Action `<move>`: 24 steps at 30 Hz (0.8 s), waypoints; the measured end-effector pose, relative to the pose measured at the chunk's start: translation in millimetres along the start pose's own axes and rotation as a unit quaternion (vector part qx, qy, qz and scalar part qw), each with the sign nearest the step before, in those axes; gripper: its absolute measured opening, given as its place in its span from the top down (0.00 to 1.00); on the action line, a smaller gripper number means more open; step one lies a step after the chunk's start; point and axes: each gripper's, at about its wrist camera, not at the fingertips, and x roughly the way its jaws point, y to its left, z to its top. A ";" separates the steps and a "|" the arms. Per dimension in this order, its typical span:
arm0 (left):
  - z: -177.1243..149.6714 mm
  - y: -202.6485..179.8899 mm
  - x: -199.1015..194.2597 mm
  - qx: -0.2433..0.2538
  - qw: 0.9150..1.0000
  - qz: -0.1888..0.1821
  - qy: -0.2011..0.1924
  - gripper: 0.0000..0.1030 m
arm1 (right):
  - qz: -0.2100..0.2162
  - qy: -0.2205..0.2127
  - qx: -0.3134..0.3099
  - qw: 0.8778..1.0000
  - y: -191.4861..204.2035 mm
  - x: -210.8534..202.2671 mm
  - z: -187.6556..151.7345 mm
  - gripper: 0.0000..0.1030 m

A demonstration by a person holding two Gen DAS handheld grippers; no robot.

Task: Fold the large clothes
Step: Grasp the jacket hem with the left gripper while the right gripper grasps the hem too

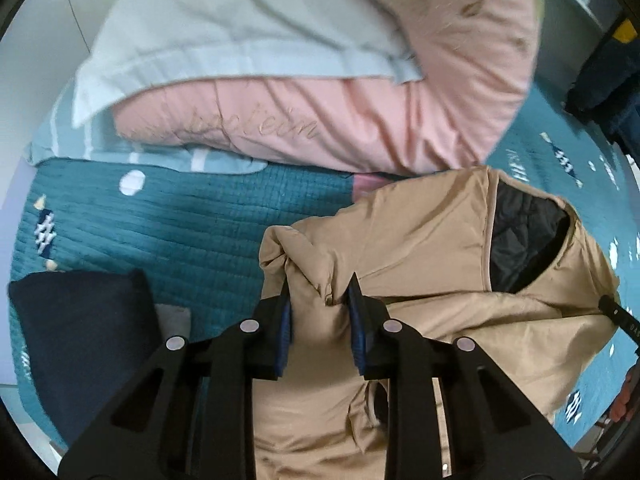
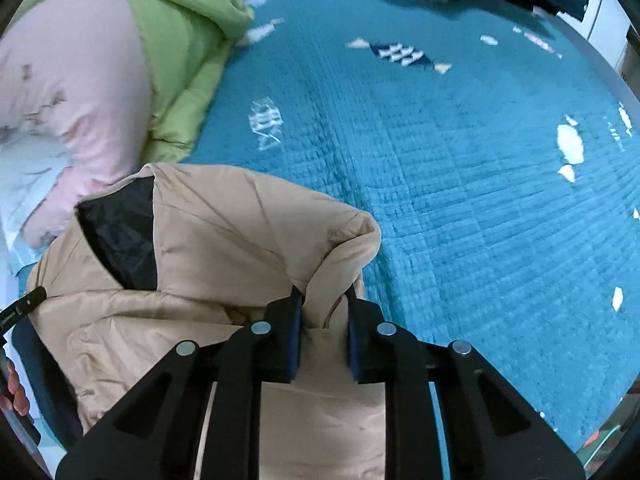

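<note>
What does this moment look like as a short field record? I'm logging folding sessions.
garment: tan jacket, dark quilted lining showing at the opening
surface: teal quilted bedspread
left gripper: shut on a bunch of jacket fabric
right gripper: shut on another bunched edge of the jacket
nearby: pink pillow, pale blue pillow, green bedding, folded navy item

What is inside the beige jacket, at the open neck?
Inside the beige jacket a black quilted lining shows at the neck opening. Deeper in, the beige fabric covers everything, so nothing more can be seen.
</note>
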 end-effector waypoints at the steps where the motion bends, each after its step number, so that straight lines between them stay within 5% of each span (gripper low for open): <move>1: -4.8 -1.4 -10.6 0.003 1.000 0.001 -0.006 0.77 | 0.002 -0.006 -0.002 1.000 1.8 -8.9 -0.8 0.85; 9: -49.1 -3.7 -79.2 0.020 0.999 -0.001 -0.046 0.77 | 0.007 -0.047 -0.037 0.998 6.3 -81.9 -49.8 0.87; 19: -146.3 23.0 -155.3 0.036 0.994 0.010 -0.103 0.77 | 0.038 -0.089 -0.046 0.994 -4.4 -142.4 -143.1 0.89; 24: -195.2 41.5 -162.6 0.034 0.995 0.000 -0.093 0.77 | 0.052 -0.093 -0.056 0.993 0.0 -150.5 -201.1 0.89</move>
